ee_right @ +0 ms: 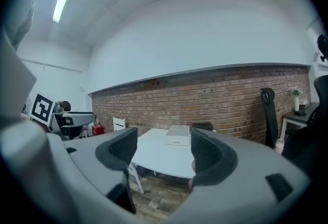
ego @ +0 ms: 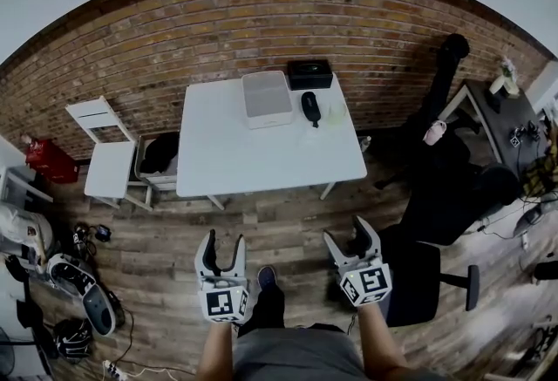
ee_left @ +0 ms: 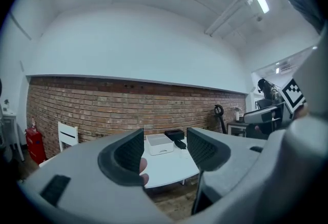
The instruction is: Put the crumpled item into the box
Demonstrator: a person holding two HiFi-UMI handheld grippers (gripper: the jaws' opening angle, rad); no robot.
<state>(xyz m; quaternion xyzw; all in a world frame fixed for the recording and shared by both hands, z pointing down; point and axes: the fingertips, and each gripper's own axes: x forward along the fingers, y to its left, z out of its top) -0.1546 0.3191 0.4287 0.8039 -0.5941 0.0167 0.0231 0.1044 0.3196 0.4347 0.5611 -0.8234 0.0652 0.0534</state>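
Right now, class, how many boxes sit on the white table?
2. A white box lies at the far edge of the table; a black box sits just right of it, nearer the brick wall. None seems hidden.

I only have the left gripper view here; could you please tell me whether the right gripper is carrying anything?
Observer: No. In the right gripper view, the right gripper has its jaws apart, and only the distant table shows between them.
Operator: Thank you. Have we reached the table yet?
Observer: Not yet. In the head view, the left gripper and the right gripper both hang over the wooden floor, short of the table's near edge.
Operator: Is there anything close by on the right side?
Observer: Yes, a black office chair stands on the floor just beyond the right gripper.
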